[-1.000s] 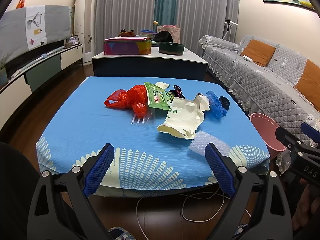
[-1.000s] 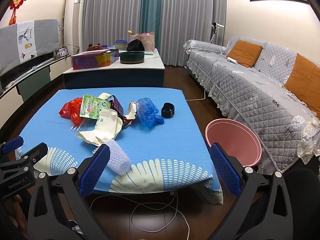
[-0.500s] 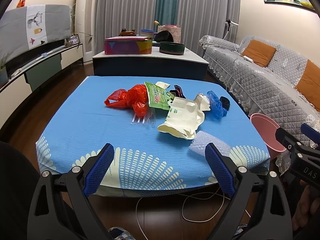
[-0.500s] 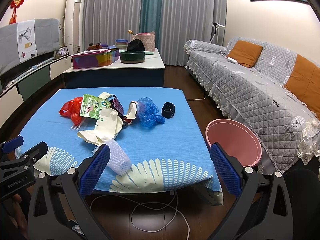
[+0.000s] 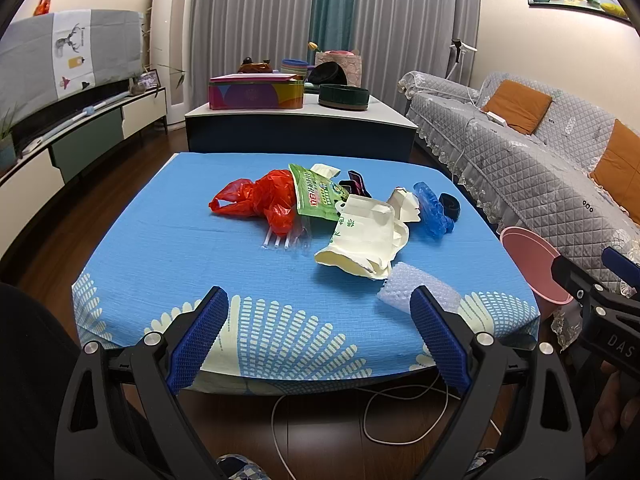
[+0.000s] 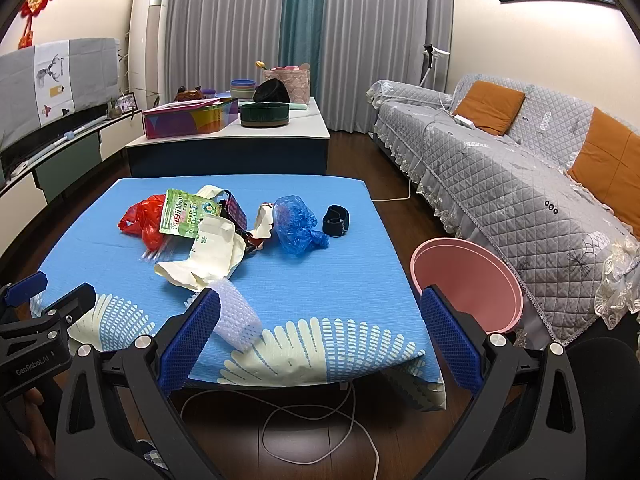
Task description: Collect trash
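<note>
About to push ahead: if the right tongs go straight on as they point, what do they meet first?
Probably the white foam mesh sleeve by the table's near edge, just beside the right tongs' left finger; depth is uncertain.

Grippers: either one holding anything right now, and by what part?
Nothing held. Left gripper and right gripper are both open short of the table; the bubble wrap lies loose by the near edge.

mixed trash [image 5: 340, 212] heaped mid-table

Left gripper [image 5: 318, 334] gapes before littered table [image 5: 160, 248].
</note>
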Demonstrator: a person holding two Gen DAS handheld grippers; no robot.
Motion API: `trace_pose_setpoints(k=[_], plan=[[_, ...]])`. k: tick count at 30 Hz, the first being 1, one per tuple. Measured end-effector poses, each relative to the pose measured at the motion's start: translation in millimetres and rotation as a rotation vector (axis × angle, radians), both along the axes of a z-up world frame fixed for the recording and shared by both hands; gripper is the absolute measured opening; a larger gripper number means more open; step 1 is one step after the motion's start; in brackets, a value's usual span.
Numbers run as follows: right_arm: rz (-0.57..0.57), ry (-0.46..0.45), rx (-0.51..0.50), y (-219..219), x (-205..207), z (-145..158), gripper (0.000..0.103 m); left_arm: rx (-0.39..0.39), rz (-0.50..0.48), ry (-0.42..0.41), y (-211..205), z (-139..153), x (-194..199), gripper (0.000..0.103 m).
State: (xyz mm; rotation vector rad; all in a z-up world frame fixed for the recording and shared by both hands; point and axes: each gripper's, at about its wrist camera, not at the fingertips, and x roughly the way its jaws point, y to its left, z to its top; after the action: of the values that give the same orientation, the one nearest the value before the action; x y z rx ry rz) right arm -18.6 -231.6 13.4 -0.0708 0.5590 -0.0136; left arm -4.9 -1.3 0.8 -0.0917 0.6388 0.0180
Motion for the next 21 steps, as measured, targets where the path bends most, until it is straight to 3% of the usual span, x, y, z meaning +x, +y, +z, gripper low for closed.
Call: trace_pose_setpoints(k=[17, 21], plan=[[-0.014, -0.011, -0.011, -2.9, -0.5, 2.3, 0.098, -0.001, 0.001, 0.000, 0.5, 0.6, 0.1, 0.089], [-0.016, -0.012, 0.001, -5.2, 0.2, 3.1, 0.085, -0.004, -0.001, 0.001, 0.1, 0.6, 0.0, 0.089]])
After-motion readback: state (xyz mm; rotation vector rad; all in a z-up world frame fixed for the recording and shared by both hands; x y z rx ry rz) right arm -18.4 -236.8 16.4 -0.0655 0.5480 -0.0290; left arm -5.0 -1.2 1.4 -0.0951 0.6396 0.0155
